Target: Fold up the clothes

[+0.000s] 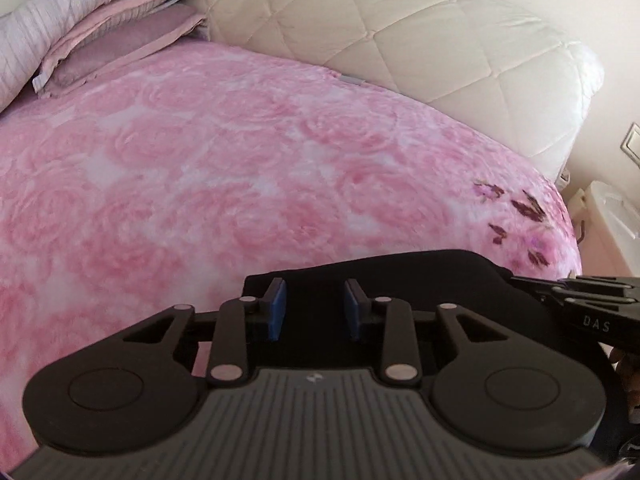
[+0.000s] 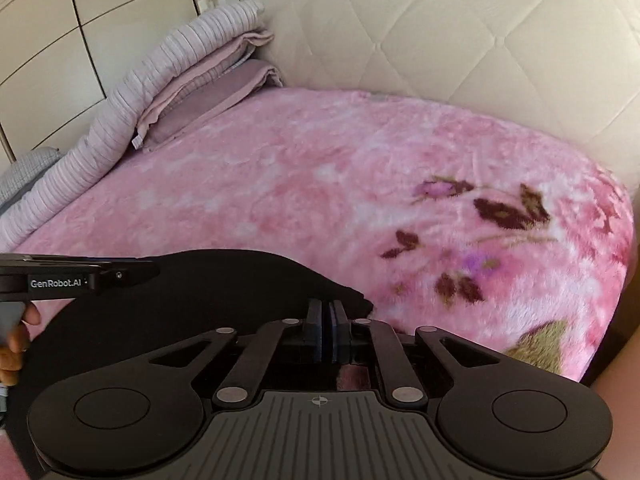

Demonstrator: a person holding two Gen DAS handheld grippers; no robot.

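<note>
A black garment point(image 1: 400, 276) hangs stretched between both grippers over the near edge of a bed covered by a pink flowered blanket point(image 1: 240, 160). My left gripper point(image 1: 315, 300) has its blue pads point(image 1: 276, 308) a hand's width apart, and black fabric fills the gap; it looks gripped as a thick fold. The right gripper point(image 1: 520, 280) enters from the right at the garment's far corner. In the right wrist view, my right gripper point(image 2: 329, 320) has its pads nearly together on the garment's point(image 2: 220, 292) edge. The left gripper point(image 2: 152, 270) reaches in from the left.
A cream quilted headboard point(image 2: 480, 40) rises behind the blanket point(image 2: 320, 180). Folded pink and striped bedding point(image 2: 180, 92) is stacked at the far left by pale cabinet doors point(image 2: 60, 40). A hand point(image 2: 16, 340) holds the left gripper's handle. A white bedside unit point(image 1: 612, 216) stands at right.
</note>
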